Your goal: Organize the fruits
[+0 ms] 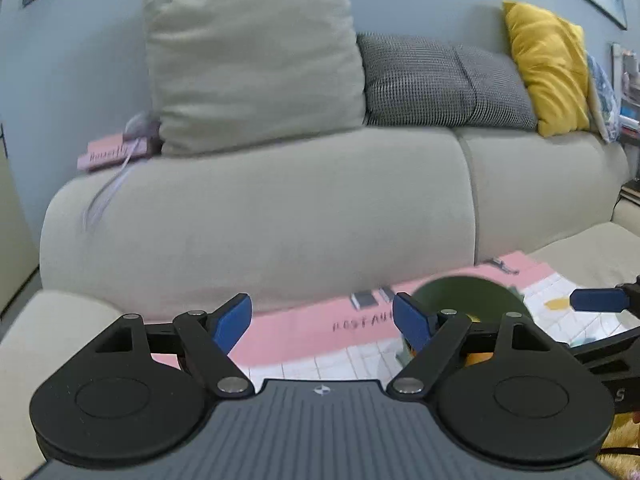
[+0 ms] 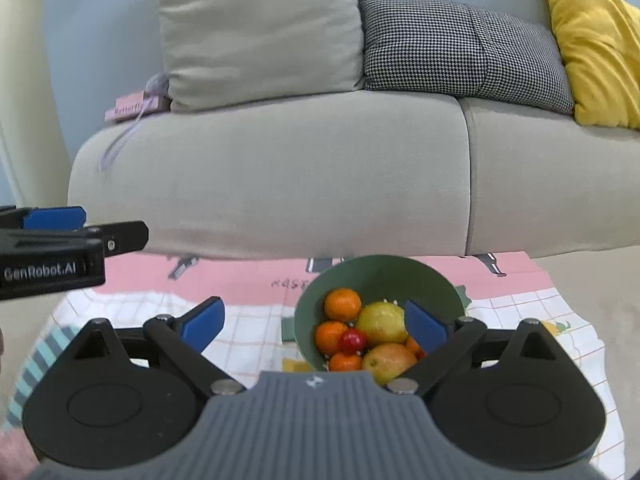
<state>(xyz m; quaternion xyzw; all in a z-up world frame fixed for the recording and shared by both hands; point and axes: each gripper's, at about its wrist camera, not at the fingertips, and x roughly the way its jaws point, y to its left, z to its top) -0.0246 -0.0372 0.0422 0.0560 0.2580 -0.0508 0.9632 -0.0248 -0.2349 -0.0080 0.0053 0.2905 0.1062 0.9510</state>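
Note:
A green bowl stands on a pink and white checked cloth in front of the sofa. It holds several fruits: oranges, a yellow lemon, a small red fruit and a yellow-orange fruit. My right gripper is open and empty, just above and in front of the bowl. My left gripper is open and empty, to the left of the bowl, whose inside is mostly hidden. Each gripper shows at the edge of the other's view.
A grey sofa fills the background with a beige cushion, a houndstooth cushion and a yellow cushion. A pink box with ribbon lies on the sofa back. A striped cloth lies at left.

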